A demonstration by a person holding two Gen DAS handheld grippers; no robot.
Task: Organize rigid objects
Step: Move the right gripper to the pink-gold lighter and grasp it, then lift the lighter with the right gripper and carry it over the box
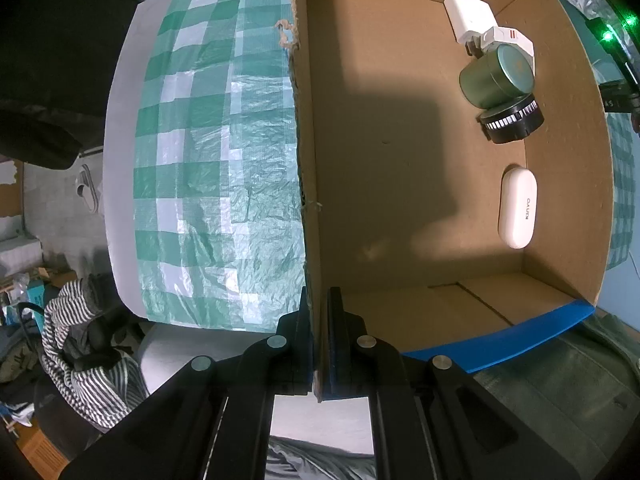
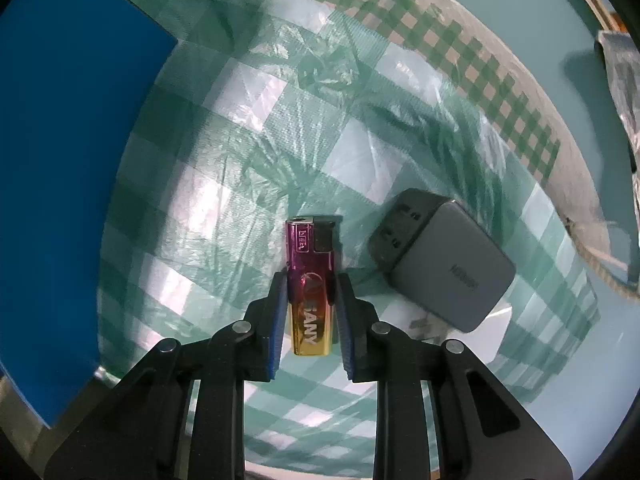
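Observation:
My left gripper [image 1: 319, 312] is shut on the near wall of an open cardboard box [image 1: 308, 160], one finger on each side of it. Inside the box lie a white oval case [image 1: 517, 206], a green round tin [image 1: 496, 76], a black ribbed ring [image 1: 512, 120], a white charger [image 1: 470, 16] and a small white block [image 1: 508, 38]. My right gripper [image 2: 310, 284] is closed around a purple-and-gold lighter [image 2: 310, 288], which lies on the green checked tablecloth [image 2: 224, 160]. A grey charger cube [image 2: 440, 264] lies just right of it.
The box's blue outer wall [image 2: 72, 180] stands at the left in the right wrist view. Striped clothing [image 1: 80, 352] and clutter lie on the floor beyond the table edge. A plastic-wrapped item [image 2: 624, 80] sits at the far right.

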